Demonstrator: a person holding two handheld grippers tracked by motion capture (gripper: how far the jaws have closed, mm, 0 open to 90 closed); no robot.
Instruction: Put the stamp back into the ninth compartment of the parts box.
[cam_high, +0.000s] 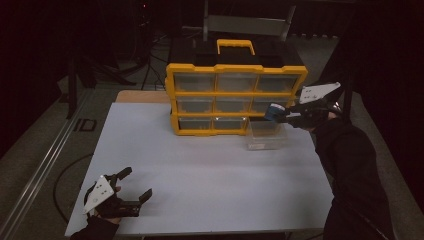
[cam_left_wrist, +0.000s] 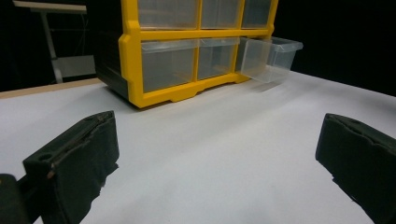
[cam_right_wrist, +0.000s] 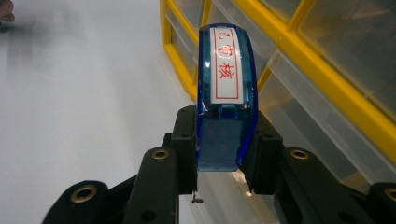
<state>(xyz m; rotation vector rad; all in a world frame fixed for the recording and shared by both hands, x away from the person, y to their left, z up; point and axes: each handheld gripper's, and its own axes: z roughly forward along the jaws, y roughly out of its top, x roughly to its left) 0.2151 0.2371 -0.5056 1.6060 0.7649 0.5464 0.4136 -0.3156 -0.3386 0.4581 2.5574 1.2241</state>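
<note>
A yellow drawer cabinet (cam_high: 235, 95) with clear drawers stands at the back of the white table (cam_high: 200, 170). Its bottom right clear drawer (cam_high: 267, 135) is pulled out (cam_left_wrist: 271, 58). My right gripper (cam_high: 280, 114) hovers just above that open drawer, shut on a blue translucent stamp (cam_high: 274, 112) with a white label and red characters (cam_right_wrist: 226, 93); the drawer (cam_right_wrist: 299, 121) lies below it in the right gripper view. Near the table's front left corner my left gripper (cam_high: 134, 186) rests low, open, its fingers (cam_left_wrist: 74, 158) wide apart over bare table.
The cabinet (cam_left_wrist: 187, 51) has a yellow carry handle (cam_high: 235, 46) on top. A wooden board edge (cam_high: 142, 96) shows behind the table at the left. A rail (cam_high: 45, 160) runs along the floor at the left. Dark surroundings ring the table.
</note>
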